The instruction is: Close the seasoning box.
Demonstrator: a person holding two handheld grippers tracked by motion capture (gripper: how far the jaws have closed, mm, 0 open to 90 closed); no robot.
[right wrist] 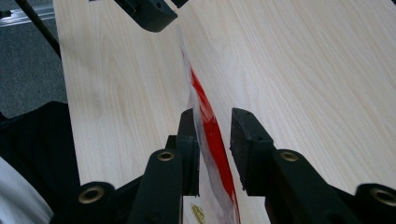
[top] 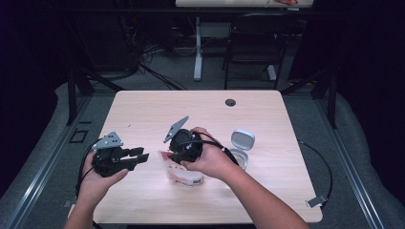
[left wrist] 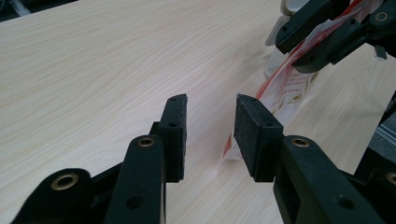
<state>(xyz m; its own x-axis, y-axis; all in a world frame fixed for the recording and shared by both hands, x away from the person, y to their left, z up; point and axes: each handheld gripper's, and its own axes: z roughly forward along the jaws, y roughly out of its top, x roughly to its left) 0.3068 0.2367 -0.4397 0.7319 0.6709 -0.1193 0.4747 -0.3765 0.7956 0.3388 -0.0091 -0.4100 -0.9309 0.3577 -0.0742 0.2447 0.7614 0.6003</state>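
A red-and-clear plastic packet (right wrist: 210,140) is straddled, not yet clamped, by the right hand-held gripper (right wrist: 212,135); the left hand-held gripper (left wrist: 210,135) is held parted, empty, above the tabletop (top: 157,109).

A pale, light-wood table (top: 143,109) with fine grain carries a clear plastic packet (top: 184,174) marked with red bands and small red print on white. Two black grippers, left (top: 138,156) and right (right wrist: 212,135), show brass-coloured rivets and grey top plates. A white-and-grey round case (top: 242,142) sits open. The floor is dark grey.
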